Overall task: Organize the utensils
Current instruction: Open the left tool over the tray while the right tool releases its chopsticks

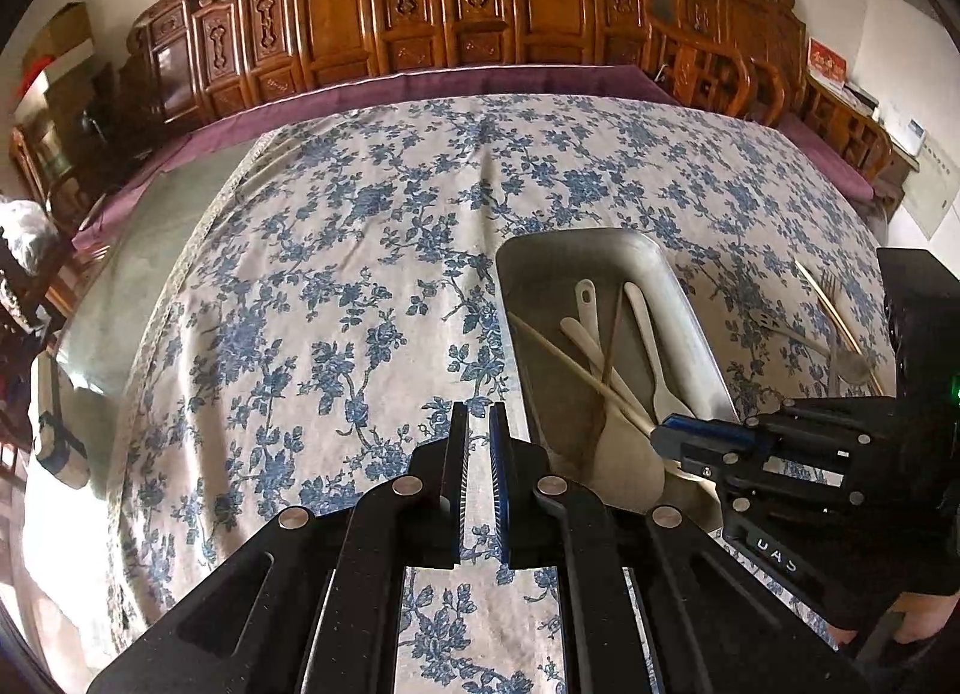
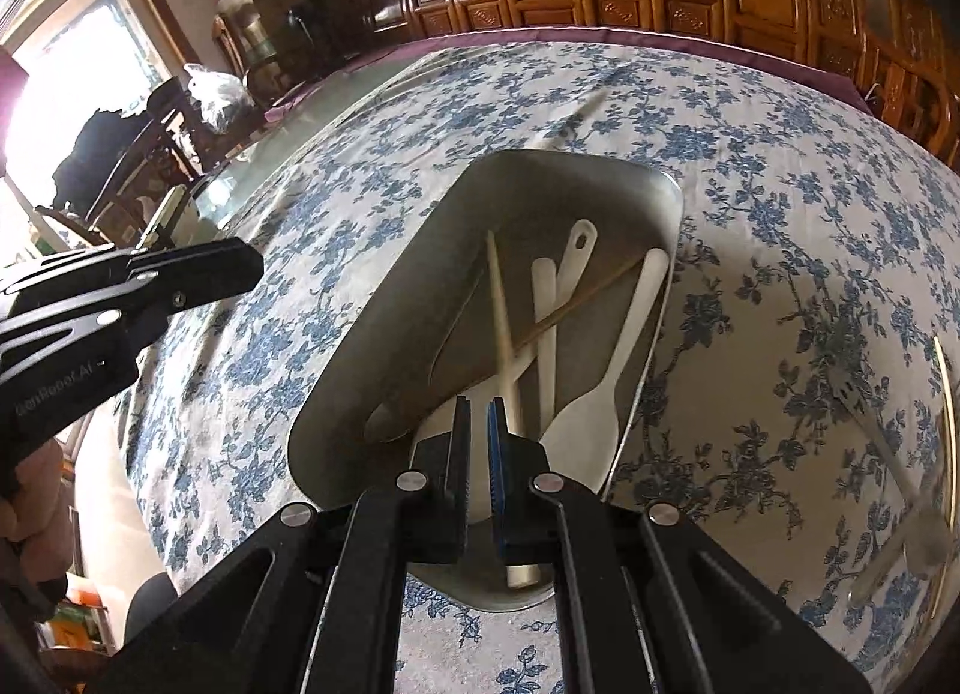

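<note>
We see both the left gripper [image 1: 479, 424] and right gripper [image 2: 478, 415] with jaws pressed together, empty. The metal tray [image 2: 372, 346] of white utensils [image 2: 600, 394] sits mid-desk; a fork [image 1: 831, 298] lies toward the desk's right edge.

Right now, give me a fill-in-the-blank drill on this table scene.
1. The white spoons lie inside the metal ____.
2. The tablecloth has a flower pattern in ____.
3. The right gripper hangs over the tray with its jaws ____.
4. The fork lies ____ the tray.

Missing words: tray; blue; shut; outside
</note>
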`<state>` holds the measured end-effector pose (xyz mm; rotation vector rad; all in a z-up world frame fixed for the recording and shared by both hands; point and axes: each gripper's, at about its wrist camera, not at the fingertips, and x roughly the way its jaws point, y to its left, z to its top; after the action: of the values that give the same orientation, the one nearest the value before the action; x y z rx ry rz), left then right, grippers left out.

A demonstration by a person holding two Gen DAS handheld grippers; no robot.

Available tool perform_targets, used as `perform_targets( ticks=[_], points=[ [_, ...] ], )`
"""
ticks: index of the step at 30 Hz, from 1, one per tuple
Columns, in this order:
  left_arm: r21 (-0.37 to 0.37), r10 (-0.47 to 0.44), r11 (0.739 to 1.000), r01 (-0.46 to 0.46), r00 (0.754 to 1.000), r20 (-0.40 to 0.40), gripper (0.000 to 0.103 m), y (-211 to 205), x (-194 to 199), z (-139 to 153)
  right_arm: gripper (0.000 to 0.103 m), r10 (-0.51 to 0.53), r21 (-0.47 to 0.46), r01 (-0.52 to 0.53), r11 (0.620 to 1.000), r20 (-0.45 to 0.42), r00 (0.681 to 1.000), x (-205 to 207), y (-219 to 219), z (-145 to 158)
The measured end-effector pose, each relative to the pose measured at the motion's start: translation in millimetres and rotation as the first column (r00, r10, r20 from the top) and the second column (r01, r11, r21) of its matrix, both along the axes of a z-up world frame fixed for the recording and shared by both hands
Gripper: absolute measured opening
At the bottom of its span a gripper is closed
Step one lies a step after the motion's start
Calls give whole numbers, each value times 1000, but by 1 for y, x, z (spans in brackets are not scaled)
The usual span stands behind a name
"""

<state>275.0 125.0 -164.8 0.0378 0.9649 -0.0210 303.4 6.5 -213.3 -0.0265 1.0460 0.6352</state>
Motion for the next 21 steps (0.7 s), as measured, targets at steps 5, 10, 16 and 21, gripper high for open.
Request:
perform_targets(
  ticks=[5,10,16,21],
  points=[
    [1,-2,1000,2,1000,3,6,-2,-1,3,7,27,28,-28,999,28,999,-8,-6,11],
    [0,-18,1000,18,1000,13,6,-13,-5,8,7,25,42,-29,999,97,995,-22,-31,34],
    [1,-55,998,55,998,31,6,-35,-7,17,7,-14,20,11,1000,169,986,-40,-87,55],
    [-3,-97,995,97,994,47,6,-66,-5,23,7,-78,-13,82,997,210,975,-50,-143,64]
  ],
)
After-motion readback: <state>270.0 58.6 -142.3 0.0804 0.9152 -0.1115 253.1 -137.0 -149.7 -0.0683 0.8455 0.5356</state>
